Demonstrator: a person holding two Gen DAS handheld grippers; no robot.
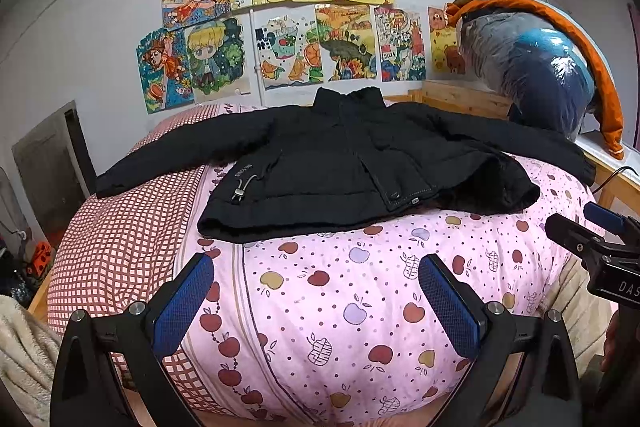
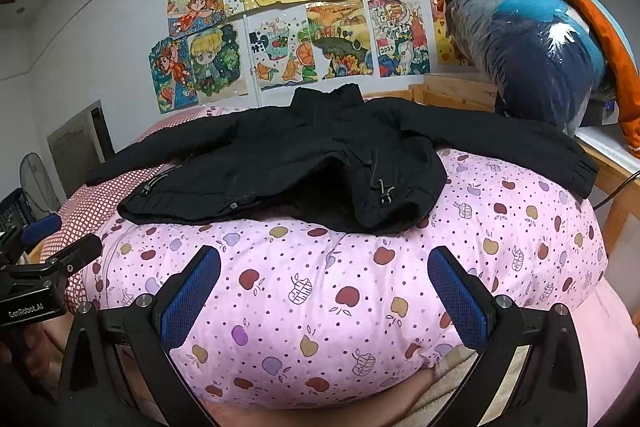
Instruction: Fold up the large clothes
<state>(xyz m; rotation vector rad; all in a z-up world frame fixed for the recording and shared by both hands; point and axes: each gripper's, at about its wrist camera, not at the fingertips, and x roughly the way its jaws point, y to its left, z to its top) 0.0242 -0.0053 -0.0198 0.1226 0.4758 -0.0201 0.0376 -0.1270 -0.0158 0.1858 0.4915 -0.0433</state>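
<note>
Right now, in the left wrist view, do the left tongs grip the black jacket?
No. The left tongs hang open over the pink apple-print quilt, apart from the black jacket spread farther up the bed.

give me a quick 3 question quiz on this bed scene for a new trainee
1. True or false: the black jacket lies spread out on the pink apple-print quilt, sleeves out to both sides.
2. Multiple choice: the left hand-held gripper is A) shut on a sleeve, B) open and holding nothing, C) pressed on the collar.
3. Fill in: the wall behind the bed is covered with colourful ____.

Key
1. True.
2. B; the right hand-held gripper is open and apart from the jacket too.
3. Drawings.
</note>
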